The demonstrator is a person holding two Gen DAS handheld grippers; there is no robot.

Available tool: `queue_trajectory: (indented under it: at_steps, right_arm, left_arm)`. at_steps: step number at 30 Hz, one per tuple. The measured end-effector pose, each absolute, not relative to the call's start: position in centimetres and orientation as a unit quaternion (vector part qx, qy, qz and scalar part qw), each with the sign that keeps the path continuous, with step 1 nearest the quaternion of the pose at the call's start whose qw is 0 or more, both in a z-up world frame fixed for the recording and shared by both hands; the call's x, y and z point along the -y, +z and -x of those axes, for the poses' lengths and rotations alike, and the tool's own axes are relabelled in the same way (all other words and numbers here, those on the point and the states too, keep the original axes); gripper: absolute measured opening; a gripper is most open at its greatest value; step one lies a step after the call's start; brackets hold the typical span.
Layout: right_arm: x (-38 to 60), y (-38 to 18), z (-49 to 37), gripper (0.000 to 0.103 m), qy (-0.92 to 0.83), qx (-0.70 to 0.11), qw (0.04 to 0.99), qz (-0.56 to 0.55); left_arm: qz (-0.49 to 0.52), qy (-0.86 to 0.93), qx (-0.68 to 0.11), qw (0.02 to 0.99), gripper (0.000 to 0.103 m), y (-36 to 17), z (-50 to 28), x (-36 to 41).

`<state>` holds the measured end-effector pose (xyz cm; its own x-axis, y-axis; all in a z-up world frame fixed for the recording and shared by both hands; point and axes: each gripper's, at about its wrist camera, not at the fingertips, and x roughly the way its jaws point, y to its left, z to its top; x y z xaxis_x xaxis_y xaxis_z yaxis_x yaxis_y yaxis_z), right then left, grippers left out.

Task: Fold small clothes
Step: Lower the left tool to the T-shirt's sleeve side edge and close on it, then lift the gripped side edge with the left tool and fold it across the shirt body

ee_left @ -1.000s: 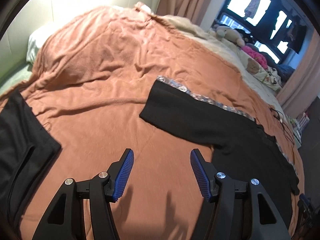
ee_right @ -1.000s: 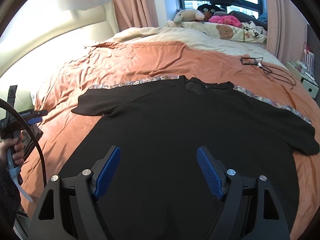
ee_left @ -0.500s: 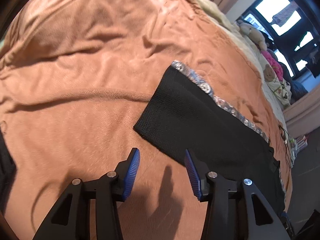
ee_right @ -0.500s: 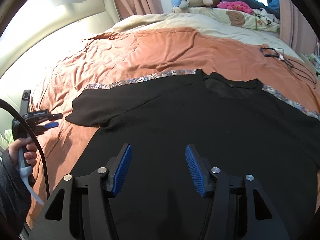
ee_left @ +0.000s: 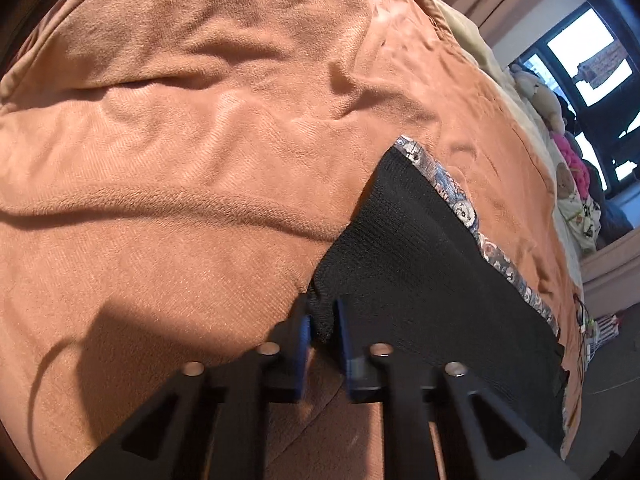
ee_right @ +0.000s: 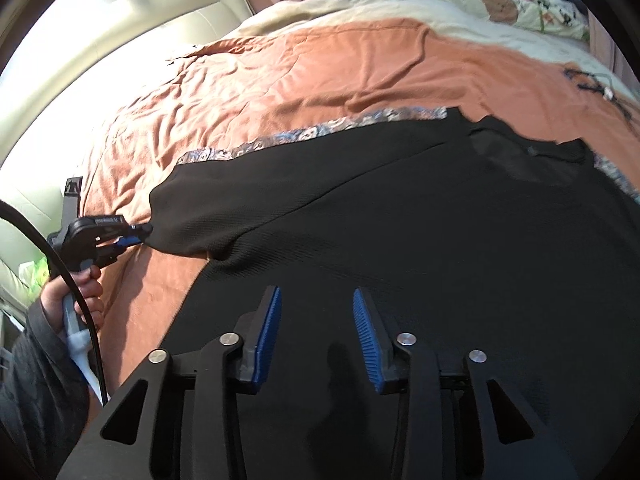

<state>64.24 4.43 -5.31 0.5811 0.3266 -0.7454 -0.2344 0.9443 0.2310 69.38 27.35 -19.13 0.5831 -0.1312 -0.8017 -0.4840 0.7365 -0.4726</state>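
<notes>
A: Where does the black top (ee_right: 420, 220) lie?

B: Spread flat on the orange blanket (ee_left: 180, 140), its patterned trim (ee_left: 460, 196) along the upper edge of the sleeve.

A: And the left gripper (ee_left: 322, 320)?

B: Clenched on the sleeve's corner; a fold of black cloth sits pinched between the blue pads (ee_left: 305, 332) (a hand (ee_right: 82, 292) grips its handle).

A: The right gripper (ee_right: 316, 308)?

B: Its jaws have just been closing, yet a gap remains; they hover over the top's body, nothing between them.
</notes>
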Motion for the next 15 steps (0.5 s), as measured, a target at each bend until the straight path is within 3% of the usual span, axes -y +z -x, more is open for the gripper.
queue_trajectory:
  at_steps: [9, 15]
  right_arm:
    - [-6.2, -8.0, -69.2, 0.013, 0.192, -0.457, 0.857, -0.138]
    - [-7.3, -10.4, -72.7, 0.011, 0.22, -0.465, 0.833, -0.204]
  left_arm:
    - [0.343, 0.063, -0.397, 0.849, 0.006, -14.4, -69.7, -26.8]
    - [0.329, 0.029, -0.371, 0.868, 0.005, -9.9, -71.5, -25.4]
